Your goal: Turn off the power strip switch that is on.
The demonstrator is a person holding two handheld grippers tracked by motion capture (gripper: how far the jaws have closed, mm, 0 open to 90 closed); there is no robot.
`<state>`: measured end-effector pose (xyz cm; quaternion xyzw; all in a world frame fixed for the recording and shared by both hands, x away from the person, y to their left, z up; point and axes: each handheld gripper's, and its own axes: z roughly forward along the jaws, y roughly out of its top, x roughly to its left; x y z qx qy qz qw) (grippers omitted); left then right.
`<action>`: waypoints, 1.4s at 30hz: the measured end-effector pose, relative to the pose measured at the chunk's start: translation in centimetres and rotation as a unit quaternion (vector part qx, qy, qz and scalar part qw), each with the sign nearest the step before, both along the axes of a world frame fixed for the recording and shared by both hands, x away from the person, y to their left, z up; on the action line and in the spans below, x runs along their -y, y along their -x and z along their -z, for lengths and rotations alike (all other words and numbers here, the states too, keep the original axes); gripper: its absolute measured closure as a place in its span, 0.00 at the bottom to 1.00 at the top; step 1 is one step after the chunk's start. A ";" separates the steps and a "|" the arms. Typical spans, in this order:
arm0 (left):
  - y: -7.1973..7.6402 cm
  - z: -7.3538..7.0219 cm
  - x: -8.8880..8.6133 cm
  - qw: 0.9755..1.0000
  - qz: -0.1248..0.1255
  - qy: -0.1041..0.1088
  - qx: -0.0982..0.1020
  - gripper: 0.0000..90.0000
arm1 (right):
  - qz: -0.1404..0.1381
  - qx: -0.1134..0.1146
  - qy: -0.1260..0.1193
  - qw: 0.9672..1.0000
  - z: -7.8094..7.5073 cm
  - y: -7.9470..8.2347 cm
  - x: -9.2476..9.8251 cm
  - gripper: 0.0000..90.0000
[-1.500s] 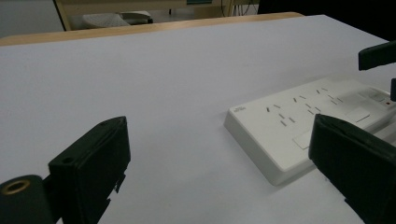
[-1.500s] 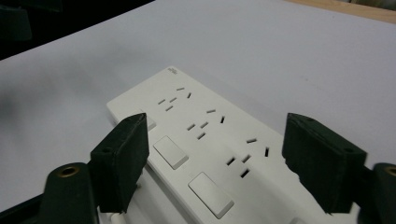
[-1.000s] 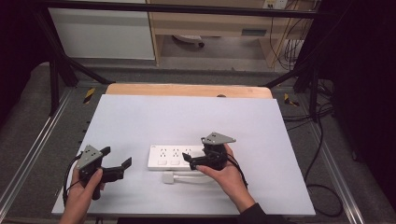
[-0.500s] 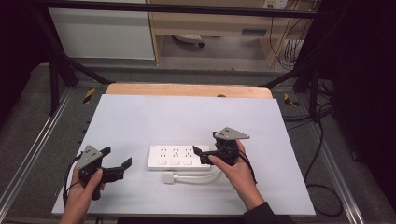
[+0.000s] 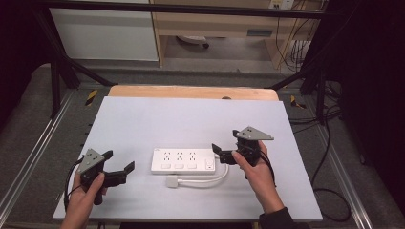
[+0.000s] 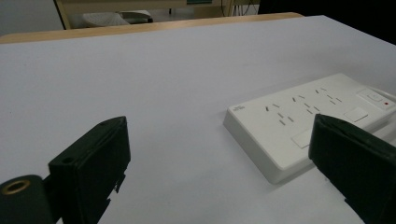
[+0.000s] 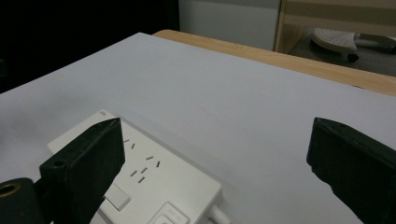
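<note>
High view: we saw the power strip (image 5: 184,161) at the table's (image 5: 191,114) lower centre, our right gripper (image 5: 223,154) just beside its right end, our left gripper (image 5: 120,171) lower left, both fingers spread and empty.

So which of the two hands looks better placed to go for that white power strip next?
Probably the right. The right gripper hovers open just off the power strip at the switch end where the cable leaves. The left gripper, also open, sits farther off, with bare table between.
</note>
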<state>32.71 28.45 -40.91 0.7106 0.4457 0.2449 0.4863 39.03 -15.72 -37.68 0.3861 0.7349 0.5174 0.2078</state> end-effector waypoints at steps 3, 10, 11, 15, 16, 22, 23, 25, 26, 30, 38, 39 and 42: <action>0.0 0.0 0.0 1.000 0.000 0.001 0.000 0.06 | 0.006 0.002 0.001 1.000 -0.2 0.1 0.7 0.05; 0.1 0.0 -0.1 1.000 -0.001 0.002 0.000 0.06 | 0.017 0.006 0.001 1.000 -0.6 0.3 2.1 0.05; 0.1 0.0 -0.1 1.000 -0.001 0.001 0.000 0.06 | 0.019 0.006 0.000 1.000 -0.6 0.4 2.4 0.05; 0.1 0.0 -0.2 1.000 -0.002 0.003 0.000 0.06 | 0.025 0.007 -0.001 1.000 -0.7 0.5 3.1 0.04; 0.1 -0.1 -0.2 1.000 -0.002 0.003 0.001 0.06 | 0.026 0.007 -0.002 1.000 -0.8 0.6 3.3 0.04; 0.1 -0.1 -0.5 1.000 -0.003 0.004 0.000 0.06 | 0.040 0.007 -0.008 0.999 -0.9 1.0 4.8 0.04; 0.1 -0.1 -0.5 1.000 -0.004 0.004 0.000 0.06 | 0.042 0.007 -0.010 0.999 -0.9 1.1 5.1 0.04; 0.1 -0.1 -0.5 1.000 -0.004 0.005 0.000 0.06 | 0.047 0.007 -0.012 0.999 -1.0 1.3 5.7 0.04; 0.1 -0.1 -0.6 1.000 -0.004 0.005 -0.001 0.06 | 0.049 0.008 -0.013 0.999 -1.0 1.3 6.0 0.04; 0.2 -0.1 -0.7 1.000 -0.005 0.006 0.000 0.06 | 0.059 0.006 -0.017 0.998 -0.9 1.7 7.1 0.04; 0.3 -0.1 -1.1 1.000 -0.009 0.008 -0.002 0.06 | 0.075 0.004 -0.022 0.997 -0.6 2.5 9.1 0.04; 0.3 -0.1 -1.1 1.000 -0.010 0.009 -0.002 0.06 | 0.078 0.004 -0.024 0.997 -0.6 2.6 9.3 0.04; 0.3 0.0 -1.1 1.000 -0.009 0.008 -0.002 0.06 | 0.082 0.003 -0.026 0.996 -0.5 2.9 10.0 0.04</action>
